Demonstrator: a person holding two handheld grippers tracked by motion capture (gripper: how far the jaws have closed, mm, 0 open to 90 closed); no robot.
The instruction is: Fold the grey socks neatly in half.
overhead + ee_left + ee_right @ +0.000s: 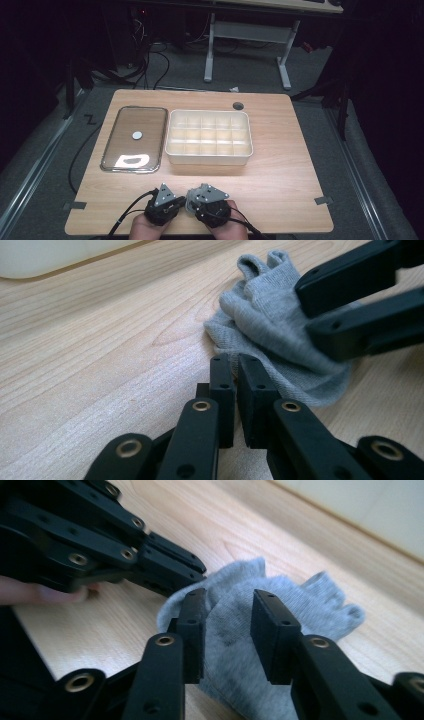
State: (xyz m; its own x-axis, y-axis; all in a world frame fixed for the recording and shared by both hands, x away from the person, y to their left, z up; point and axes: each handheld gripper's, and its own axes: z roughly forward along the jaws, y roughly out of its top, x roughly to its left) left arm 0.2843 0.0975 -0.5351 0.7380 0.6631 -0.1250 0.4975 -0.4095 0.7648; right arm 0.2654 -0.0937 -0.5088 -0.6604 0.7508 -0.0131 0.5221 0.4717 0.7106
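The grey cloth (280, 615) lies crumpled on the bench (280, 180), at the near edge in front of the white compartment box (209, 136), between the two hand-held grippers.

Left hand-held gripper (235, 372): jaws pressed together. The tips rest at the cloth's edge; whether any fabric is pinched between them cannot be told. In the high view it sits just left of the cloth's position, held by the person's left hand (145, 227).

Right hand-held gripper (227, 617): jaws spread partway, with the cloth lying between them; the pads do not press on it. It sits just beside the left hand-held gripper, over the cloth.

Behind the cloth and left of the box lies a metal tray (134, 139) with a small round disc (137, 135) on it.
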